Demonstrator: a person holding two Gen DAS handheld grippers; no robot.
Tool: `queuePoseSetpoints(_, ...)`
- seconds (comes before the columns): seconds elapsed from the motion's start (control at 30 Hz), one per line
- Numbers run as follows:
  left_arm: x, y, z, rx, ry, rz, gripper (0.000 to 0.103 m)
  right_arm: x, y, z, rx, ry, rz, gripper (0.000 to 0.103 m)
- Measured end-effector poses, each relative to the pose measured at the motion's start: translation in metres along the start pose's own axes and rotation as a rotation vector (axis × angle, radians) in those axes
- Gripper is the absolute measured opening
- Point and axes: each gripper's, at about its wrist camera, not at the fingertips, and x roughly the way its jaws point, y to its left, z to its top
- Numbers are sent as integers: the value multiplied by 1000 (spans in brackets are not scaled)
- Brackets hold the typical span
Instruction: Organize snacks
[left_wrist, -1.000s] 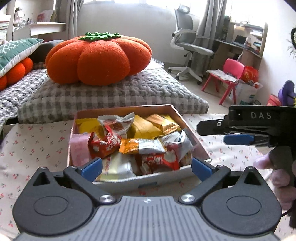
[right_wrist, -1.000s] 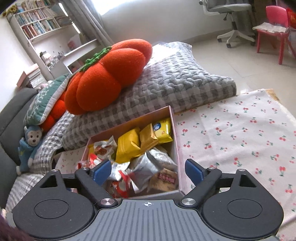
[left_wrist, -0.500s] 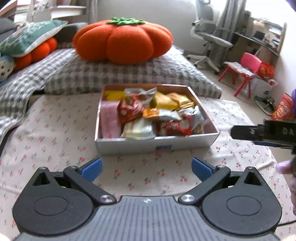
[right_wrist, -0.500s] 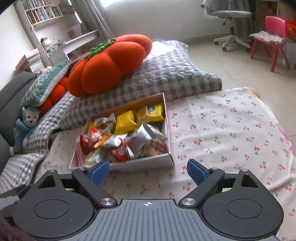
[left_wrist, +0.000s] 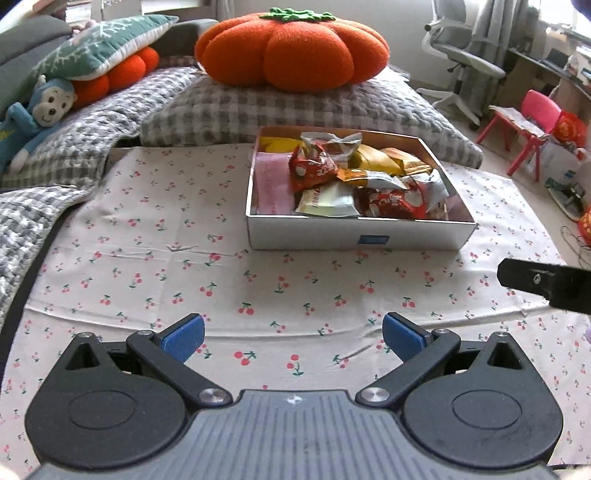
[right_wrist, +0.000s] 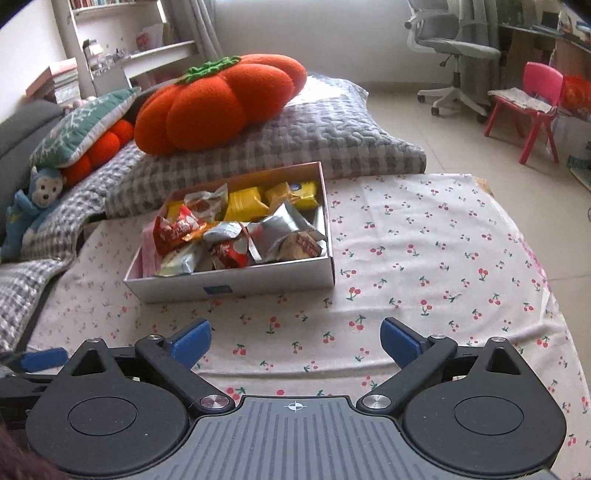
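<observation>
Two empty, spread tongs, left (left_wrist: 293, 341) and right (right_wrist: 295, 339), face one snack-filled box (left_wrist: 354, 234).

Both wrist views look low across the cloth (left_wrist: 155, 206) toward the box (left_wrist: 354, 232), each from a little way short of it. The left view faces it squarely, the right one (right_wrist: 236, 284) from farther right. Both take in the pumpkin cushion (left_wrist: 295, 48) behind.

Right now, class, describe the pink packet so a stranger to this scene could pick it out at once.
Find the shallow snack box on the cherry-print cloth, in front of the grey checked cushion. The pink packet lies flat along the box's left wall. It is the only pale pink wrapper beside red, yellow and silver ones.
</observation>
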Motion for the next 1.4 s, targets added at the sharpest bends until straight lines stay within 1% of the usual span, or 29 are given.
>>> queuePoseSetpoints(0.17, -2, 2, 2, -20, -10, 27, 103, 7, 7, -6, -37, 16, -26, 99)
queuePoseSetpoints(0.4, 4, 0, 2, -12, 16, 69, 103, 13, 14, -16, -85, 60, -21, 99)
queuePoseSetpoints(0.77, 0, -5, 0, 11, 12, 66, 103, 16, 17, -20, -99, 77, -29, 100)
queuePoseSetpoints(1.4, -1, -5, 0, 5, 13, 60, 103, 18, 19, -23, -109, 78, -32, 100)
